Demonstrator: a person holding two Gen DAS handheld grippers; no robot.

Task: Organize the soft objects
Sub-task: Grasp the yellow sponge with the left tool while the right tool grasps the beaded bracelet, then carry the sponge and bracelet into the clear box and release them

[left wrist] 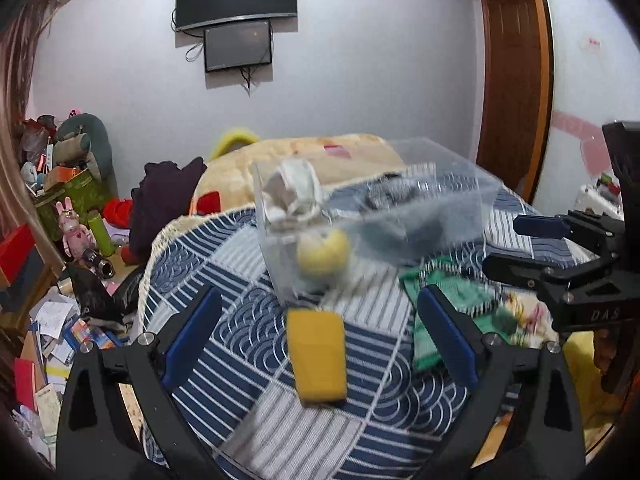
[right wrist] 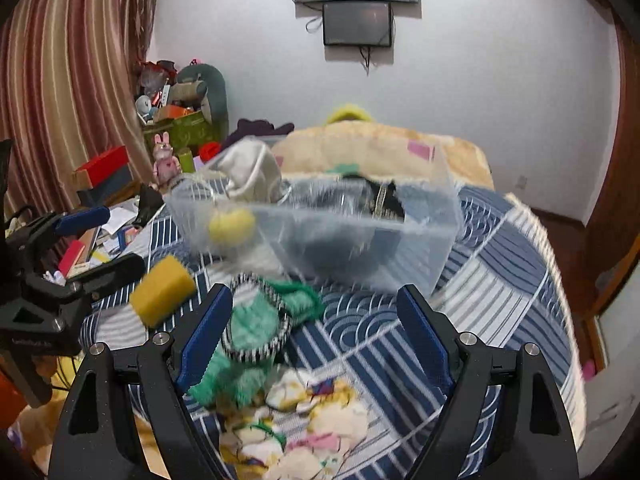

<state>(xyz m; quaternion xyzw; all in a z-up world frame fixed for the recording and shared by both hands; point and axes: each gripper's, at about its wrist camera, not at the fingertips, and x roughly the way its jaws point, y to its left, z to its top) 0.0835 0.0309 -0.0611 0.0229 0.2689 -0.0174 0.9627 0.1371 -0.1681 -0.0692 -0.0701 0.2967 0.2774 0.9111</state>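
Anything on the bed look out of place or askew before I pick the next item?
The clear bin looks tilted on the quilt, though blur makes that uncertain. The yellow sponge and green knit piece lie loose outside it. Both grippers, left and right, are open and empty.

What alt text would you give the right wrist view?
The open right gripper hovers over a blue patterned quilt, above a green knitted item. Ahead sits a clear plastic bin holding a yellow ball and cloths; a yellow sponge lies left, near the open left gripper.
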